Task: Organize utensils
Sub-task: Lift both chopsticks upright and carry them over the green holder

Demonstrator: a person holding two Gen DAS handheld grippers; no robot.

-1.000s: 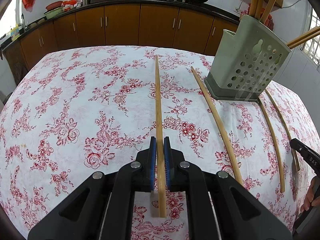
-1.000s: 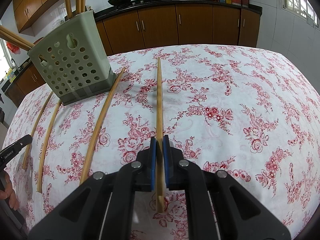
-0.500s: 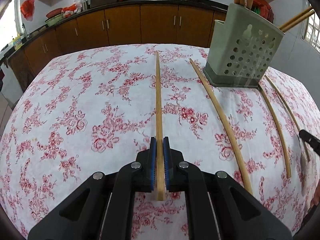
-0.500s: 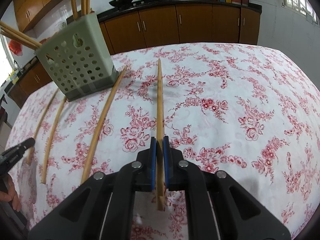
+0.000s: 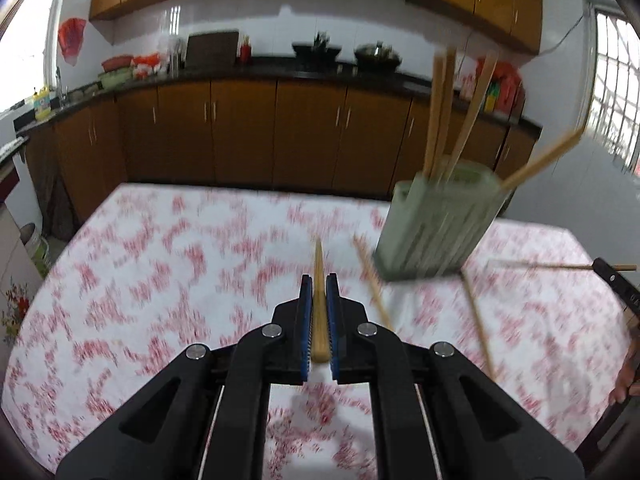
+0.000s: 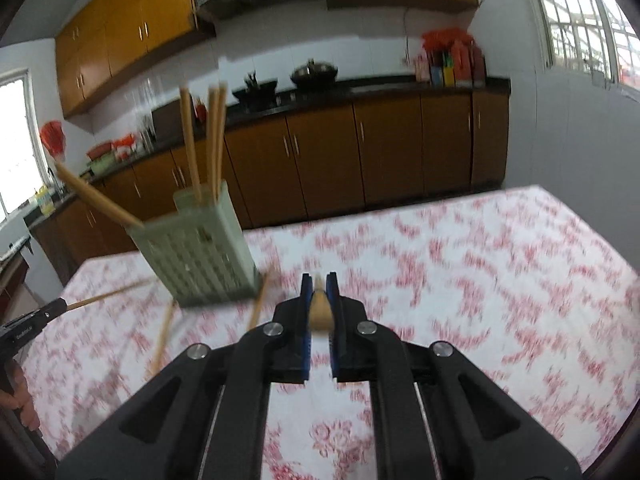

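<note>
The floral tablecloth (image 5: 168, 264) spreads wide and soft, red roses on white. On it stands the pale green perforated plastic holder (image 5: 436, 228), the landmark here, boxy, with several bamboo chopsticks (image 5: 438, 112) already leaning out of its top.

The left gripper (image 5: 319, 296) is clamped tight on one slim bamboo chopstick (image 5: 319, 280), held in the air to the left of the holder. The right gripper (image 6: 319, 294) likewise pinches its own chopstick (image 6: 320, 308), to the right of the holder (seen nearly end-on). Loose chopsticks (image 5: 374, 280) lie at the holder's foot.

To do this well, I judge each stick should be tipped upright over the holder's open top before release, one hand at a time, since smooth bamboo slides.
</note>
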